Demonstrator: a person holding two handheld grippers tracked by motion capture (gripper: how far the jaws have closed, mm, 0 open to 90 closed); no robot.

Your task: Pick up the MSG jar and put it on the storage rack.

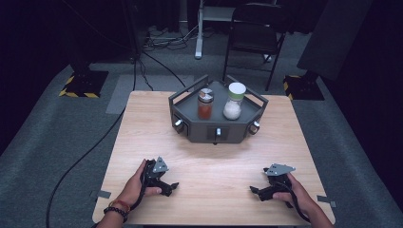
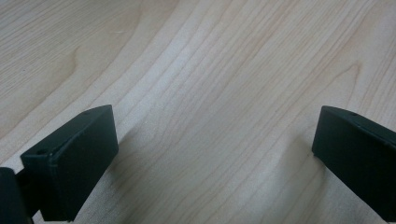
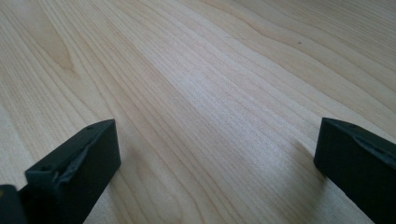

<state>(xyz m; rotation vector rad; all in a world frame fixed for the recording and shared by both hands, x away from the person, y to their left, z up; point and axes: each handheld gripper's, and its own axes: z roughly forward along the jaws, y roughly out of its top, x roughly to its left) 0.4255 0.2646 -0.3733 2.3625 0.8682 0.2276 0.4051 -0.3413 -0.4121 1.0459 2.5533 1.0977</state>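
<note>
A dark grey tray-like stand [image 1: 190,130] with small drawers sits at the far middle of the wooden table [image 1: 214,166]. On it stand a jar of red spice [image 1: 205,104] and a white-lidded jar of white powder [image 1: 234,101]. My left gripper [image 1: 169,189] rests on the table near the front left, held by a hand, jaws wide apart over bare wood [image 2: 215,126]. My right gripper [image 1: 256,192] rests near the front right, also open with nothing between its jaws [image 3: 217,130].
A black chair [image 1: 256,33] and cables lie on the grey carpet beyond the table. Stand bases with yellow-black tape [image 1: 81,85] sit at the far left and far right. Bare wood stretches between the grippers and the stand.
</note>
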